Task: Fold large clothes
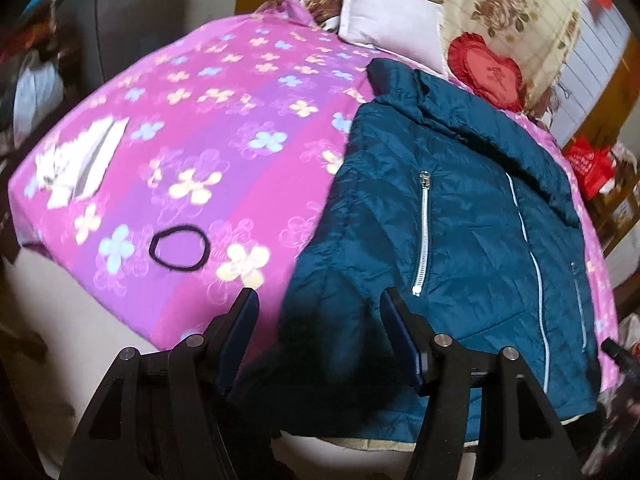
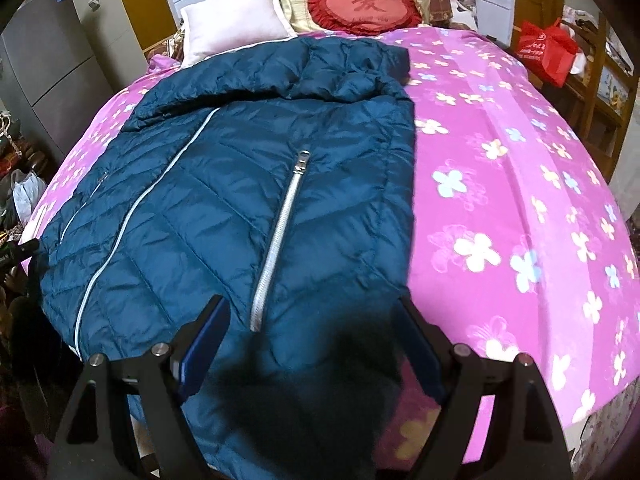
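the left claw [image 1: 320, 304] sits closest, its jaws apart over the near hem of the teal quilted jacket [image 1: 460, 240], with fabric between the pads but seemingly not pinched. the right claw [image 2: 312, 312] is spread wide over the hem's other corner, also gripping nothing that i can see; a dark furry patch [image 2: 320, 380], probably trim, lies between its jaws. the jacket lies flat, front up, on the pink flowered bedspread [image 2: 520, 200], collar toward the pillows. the slick, puffy shell could slide out of a shallow pinch, and uneven lifts would skew the fold. a black hair tie [image 1: 180, 247] nearby could get swept along. the only container visible is a red bag [image 2: 546, 50] beside the bed, contents hidden.
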A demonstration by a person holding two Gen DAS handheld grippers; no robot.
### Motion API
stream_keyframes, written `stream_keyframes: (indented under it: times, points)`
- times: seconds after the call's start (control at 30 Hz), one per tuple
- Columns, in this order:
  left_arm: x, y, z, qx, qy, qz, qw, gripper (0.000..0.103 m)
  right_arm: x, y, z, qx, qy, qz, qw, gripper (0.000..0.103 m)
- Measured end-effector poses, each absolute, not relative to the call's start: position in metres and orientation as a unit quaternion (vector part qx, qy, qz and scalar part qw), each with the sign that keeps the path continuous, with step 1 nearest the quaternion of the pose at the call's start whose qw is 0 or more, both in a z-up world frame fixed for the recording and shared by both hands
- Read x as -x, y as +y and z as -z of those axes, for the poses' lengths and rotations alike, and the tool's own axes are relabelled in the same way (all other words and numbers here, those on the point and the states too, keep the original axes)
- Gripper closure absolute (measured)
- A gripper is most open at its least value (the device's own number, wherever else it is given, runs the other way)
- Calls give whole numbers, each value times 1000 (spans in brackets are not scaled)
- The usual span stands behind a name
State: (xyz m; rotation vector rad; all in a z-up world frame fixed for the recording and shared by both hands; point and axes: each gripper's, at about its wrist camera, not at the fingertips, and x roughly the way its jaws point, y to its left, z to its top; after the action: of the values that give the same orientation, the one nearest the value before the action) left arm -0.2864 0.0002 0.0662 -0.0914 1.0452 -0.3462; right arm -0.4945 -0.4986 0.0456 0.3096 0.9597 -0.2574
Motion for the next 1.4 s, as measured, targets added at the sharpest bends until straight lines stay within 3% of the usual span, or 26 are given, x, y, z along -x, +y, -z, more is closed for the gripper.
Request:
stream_keyframes:
  times: [0.6,1.17,1.2,1.23,1.3,1.4]
  points:
    - [283,-16,-36,27,539,174,824,59,522,-525,-5,-233,484,94,838,14]
    - [288,-19,-33,14,522,167,837,58,518,-486,-5,-209,470,35,857,13]
    - [288,-19,-33,14,521,166,837,58,519,-486,-6,-209,468,38,858,15]
    - [288,-19,-33,14,521,166,837,58,520,-486,-6,-211,466,43,858,25]
    - [289,-19,-33,14,521,165,837,57,521,-486,-7,-210,464,47,859,52]
    - [289,-21,-33,10,520,166,838,57,519,-478,-16,-185,460,38,868,65]
